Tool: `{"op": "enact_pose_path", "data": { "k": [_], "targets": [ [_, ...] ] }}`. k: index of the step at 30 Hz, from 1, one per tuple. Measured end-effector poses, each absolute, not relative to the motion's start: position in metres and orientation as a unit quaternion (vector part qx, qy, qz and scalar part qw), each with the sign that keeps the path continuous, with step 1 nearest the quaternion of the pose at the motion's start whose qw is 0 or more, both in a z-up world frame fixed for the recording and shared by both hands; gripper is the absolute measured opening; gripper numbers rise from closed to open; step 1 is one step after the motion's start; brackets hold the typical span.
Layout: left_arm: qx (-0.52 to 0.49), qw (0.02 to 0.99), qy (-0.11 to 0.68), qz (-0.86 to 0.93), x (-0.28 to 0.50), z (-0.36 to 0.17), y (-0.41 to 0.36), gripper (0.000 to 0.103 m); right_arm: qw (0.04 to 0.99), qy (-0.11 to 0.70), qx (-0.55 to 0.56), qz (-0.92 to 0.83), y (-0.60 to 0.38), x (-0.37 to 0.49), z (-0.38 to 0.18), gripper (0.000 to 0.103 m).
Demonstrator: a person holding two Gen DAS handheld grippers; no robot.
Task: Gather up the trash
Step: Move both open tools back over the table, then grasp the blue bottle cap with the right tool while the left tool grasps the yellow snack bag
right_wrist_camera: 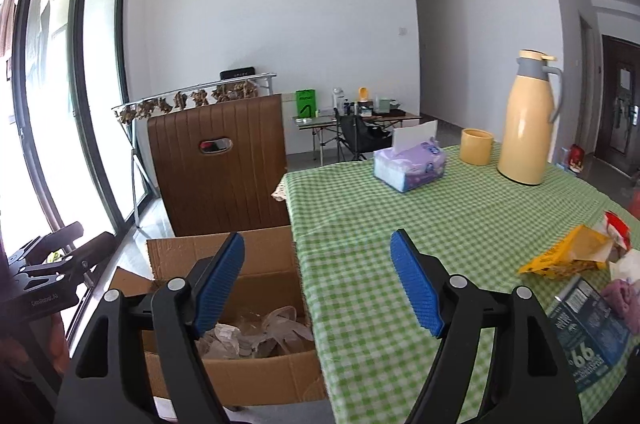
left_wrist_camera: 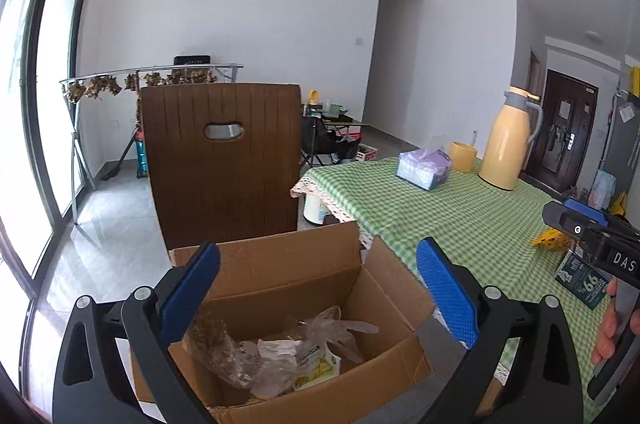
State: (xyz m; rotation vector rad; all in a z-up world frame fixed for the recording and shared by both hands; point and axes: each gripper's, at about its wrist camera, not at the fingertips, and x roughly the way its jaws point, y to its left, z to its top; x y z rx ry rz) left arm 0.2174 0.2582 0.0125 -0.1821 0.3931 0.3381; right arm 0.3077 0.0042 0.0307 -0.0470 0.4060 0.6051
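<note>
An open cardboard box (left_wrist_camera: pixel 384 288) stands on the floor against the table's near left edge. It holds crumpled clear plastic, a clear glove and a yellow-white packet (left_wrist_camera: pixel 316 364). My left gripper (left_wrist_camera: pixel 316 256) hangs open above the box with nothing between its blue pads. My right gripper (right_wrist_camera: pixel 316 244) is open over the table's edge beside the box (right_wrist_camera: pixel 256 376), also with nothing in it. On the cloth at the right lie a yellow packet (right_wrist_camera: pixel 568 258), a dark blue packet (right_wrist_camera: pixel 592 328), a red-white wrapper (right_wrist_camera: pixel 618 228) and something purple (right_wrist_camera: pixel 624 296).
A brown chair back (left_wrist_camera: pixel 220 163) rises just behind the box. The table with the green checked cloth (left_wrist_camera: pixel 460 216) carries a tissue pack (left_wrist_camera: pixel 420 169), a yellow cup (left_wrist_camera: pixel 464 155) and a cream thermos jug (left_wrist_camera: pixel 508 143). A drying rack and tall windows stand at the left.
</note>
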Motion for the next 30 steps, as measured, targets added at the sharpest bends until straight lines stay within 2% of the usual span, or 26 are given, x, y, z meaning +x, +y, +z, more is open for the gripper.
{"op": "enact_pose_path", "data": {
  "k": [10, 18, 30],
  "targets": [
    [-0.055, 0.972, 0.225, 0.039, 0.271, 0.0, 0.155, 0.095, 0.968, 0.209, 0.007, 0.141, -0.148, 0.292, 0.009, 0.073],
    [-0.021, 0.969, 0.239, -0.058, 0.322, -0.006, 0.064, 0.095, 0.945, 0.315, 0.08, 0.01, -0.278, 0.317, -0.041, 0.073],
    [0.007, 0.953, 0.275, -0.13, 0.411, -0.021, -0.01, 0.095, 0.915, 0.384, 0.032, -0.117, -0.329, 0.354, -0.068, 0.073]
  ]
}}
